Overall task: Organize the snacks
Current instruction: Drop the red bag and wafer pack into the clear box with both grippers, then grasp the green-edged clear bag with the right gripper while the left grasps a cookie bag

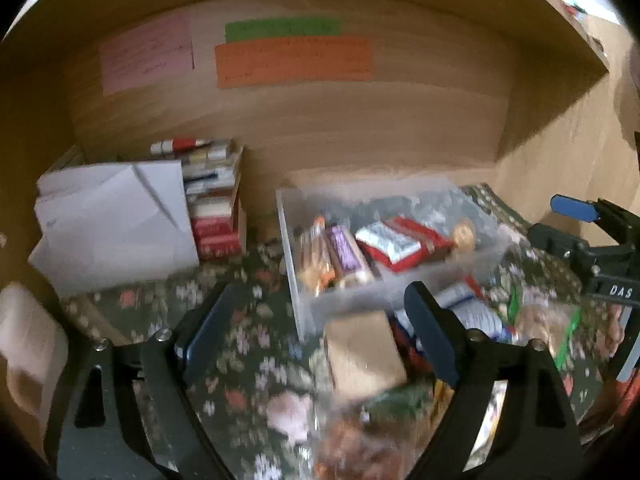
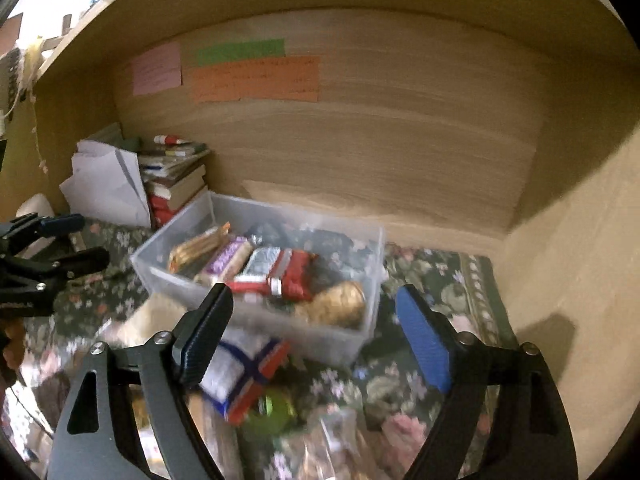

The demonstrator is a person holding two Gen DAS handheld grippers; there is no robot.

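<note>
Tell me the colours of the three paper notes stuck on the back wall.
Pink, green and orange; clearest in the right wrist view.

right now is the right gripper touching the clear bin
Apart. In the right wrist view the right gripper stands open in front of the clear bin, and neither finger presses on its wall.

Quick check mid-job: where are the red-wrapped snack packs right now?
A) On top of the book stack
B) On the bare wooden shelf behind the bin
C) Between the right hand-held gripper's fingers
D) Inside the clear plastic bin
D: the red-wrapped packs lie inside the clear plastic bin, beside a purple-wrapped bar.
</note>
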